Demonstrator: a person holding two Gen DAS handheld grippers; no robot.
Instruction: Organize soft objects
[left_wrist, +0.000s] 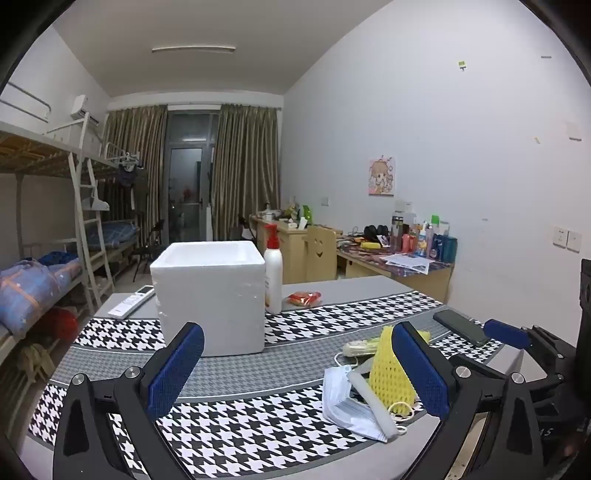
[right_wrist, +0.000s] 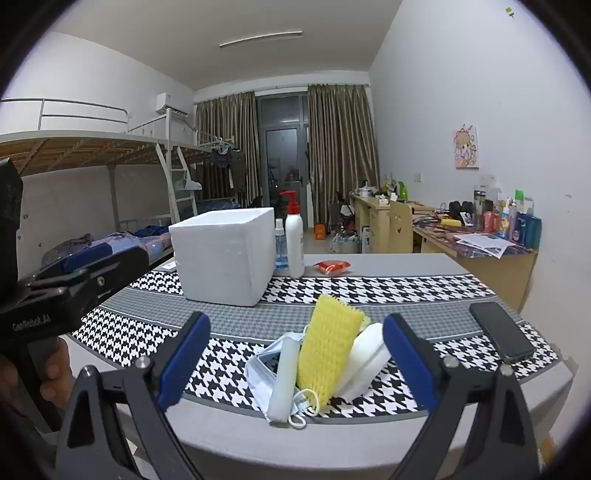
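Observation:
A pile of soft things lies near the table's front edge: a yellow foam net (right_wrist: 328, 350) (left_wrist: 388, 373), a white foam tube (right_wrist: 284, 380) (left_wrist: 371, 400), a pale blue face mask (right_wrist: 264, 373) (left_wrist: 345, 402) and a white foam pad (right_wrist: 367, 352). A white styrofoam box (left_wrist: 210, 295) (right_wrist: 225, 254) stands open-topped farther back. My left gripper (left_wrist: 299, 365) is open above the cloth, the pile just inside its right finger. My right gripper (right_wrist: 297, 354) is open, and the pile sits ahead between its fingers, untouched. The right gripper's blue pad (left_wrist: 506, 334) shows at the left wrist view's right edge.
A white pump bottle (left_wrist: 273, 273) (right_wrist: 295, 240), a small blue spray bottle (right_wrist: 280, 243), a red packet (left_wrist: 304, 298) (right_wrist: 332, 266) and a remote (left_wrist: 131, 301) lie behind or beside the box. A black phone (right_wrist: 502, 334) (left_wrist: 460, 326) lies at right. Bunk beds stand left, desks right.

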